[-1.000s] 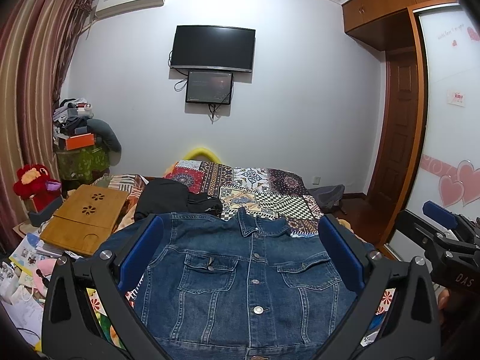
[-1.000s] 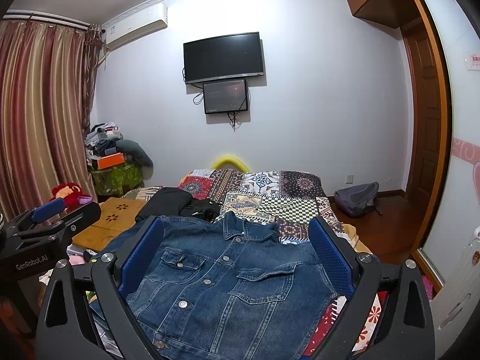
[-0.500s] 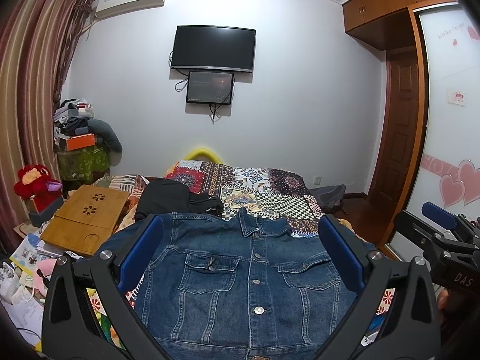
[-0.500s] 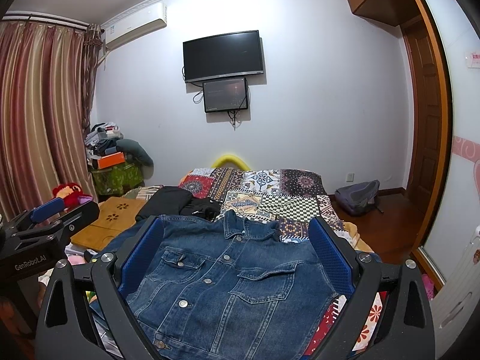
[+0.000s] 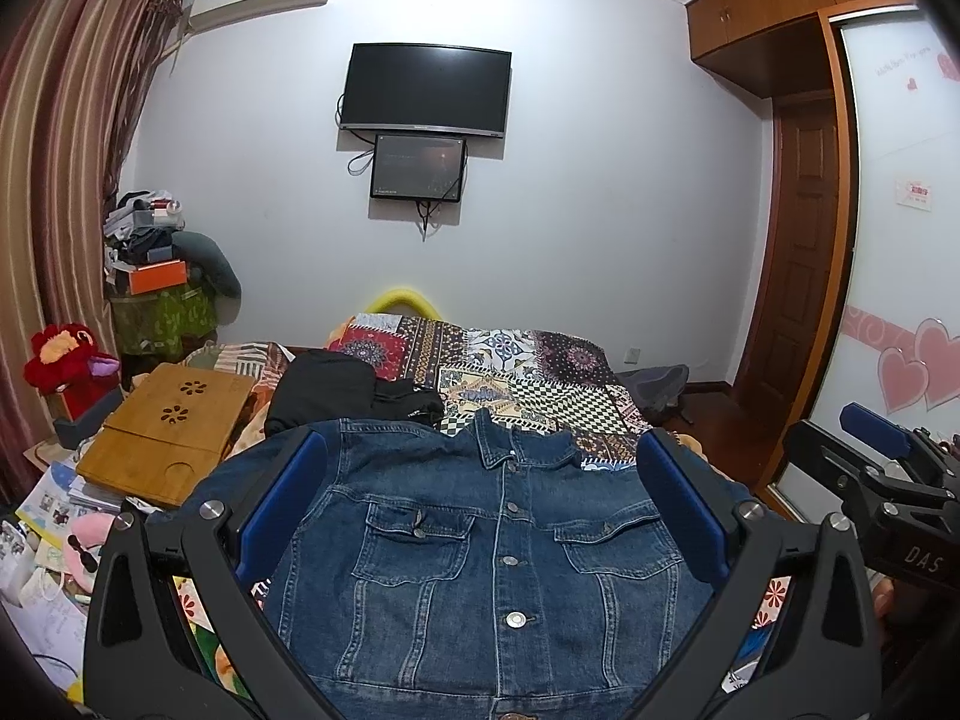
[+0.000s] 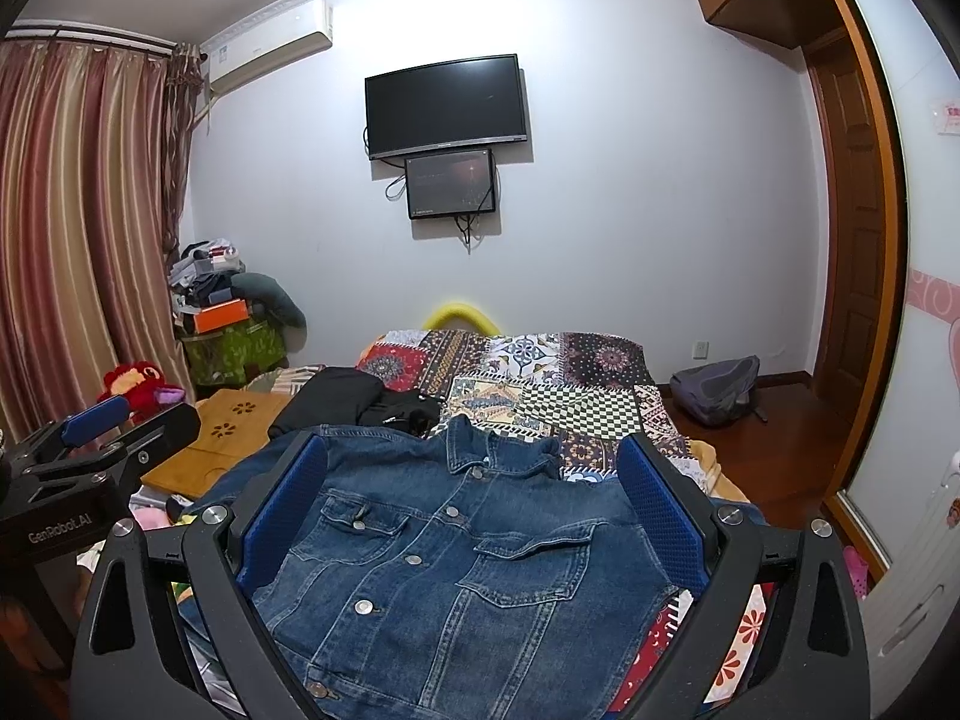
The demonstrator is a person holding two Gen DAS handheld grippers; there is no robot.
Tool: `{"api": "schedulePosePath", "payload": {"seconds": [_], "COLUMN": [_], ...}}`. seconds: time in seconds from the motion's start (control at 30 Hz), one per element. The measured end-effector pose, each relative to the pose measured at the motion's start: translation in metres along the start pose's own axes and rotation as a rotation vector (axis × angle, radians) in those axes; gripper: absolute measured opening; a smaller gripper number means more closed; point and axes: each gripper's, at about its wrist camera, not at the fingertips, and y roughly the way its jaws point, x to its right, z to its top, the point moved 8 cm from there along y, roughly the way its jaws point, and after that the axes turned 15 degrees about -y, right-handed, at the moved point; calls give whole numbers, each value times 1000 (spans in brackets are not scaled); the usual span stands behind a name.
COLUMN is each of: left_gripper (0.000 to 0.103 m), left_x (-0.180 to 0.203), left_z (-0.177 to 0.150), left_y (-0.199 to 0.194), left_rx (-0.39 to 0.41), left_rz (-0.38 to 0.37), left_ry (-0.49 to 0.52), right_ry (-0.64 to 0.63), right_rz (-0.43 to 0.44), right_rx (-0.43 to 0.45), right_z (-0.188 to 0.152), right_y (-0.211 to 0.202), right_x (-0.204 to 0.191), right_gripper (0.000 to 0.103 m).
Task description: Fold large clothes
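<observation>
Left wrist: stiff buttoned denim jacket (image 5: 498, 546) flat between spread, empty left gripper (image 5: 480, 510); right gripper (image 6: 471, 501) likewise.

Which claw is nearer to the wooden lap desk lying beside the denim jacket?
Left. The left claw hangs over the denim jacket, on the side of the wooden lap desk. The right claw is further over, away from it.

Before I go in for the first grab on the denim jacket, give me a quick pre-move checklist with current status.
1. Left gripper open, empty: ok.
2. Right gripper open, empty: ok.
3. Denim jacket spread front up, buttoned, on the bed: ok.
4. Sleeves laid out flat: cannot tell, hidden behind the gripper fingers.
5. Black clothes apart from the jacket: not ok, they meet its far left shoulder.
6. Hem edge in view: cannot tell.
</observation>
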Motion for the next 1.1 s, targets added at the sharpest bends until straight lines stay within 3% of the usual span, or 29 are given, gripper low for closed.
{"api": "schedulePosePath", "payload": {"seconds": [0.77,1.1], "left_gripper": [103,103], "left_x": [-19,-86], "left_z": [0,26], "left_y": [30,72], "left_rx": [-54,-35], "left_rz": [24,170], "left_ry": [-41,-117], "right_ry": [24,51], "right_rz": [6,0], "right_rx": [-68,-143], "right_z": [-9,-21], "right_y": [30,63], "right_x": [8,21], "right_gripper": [96,96]}}
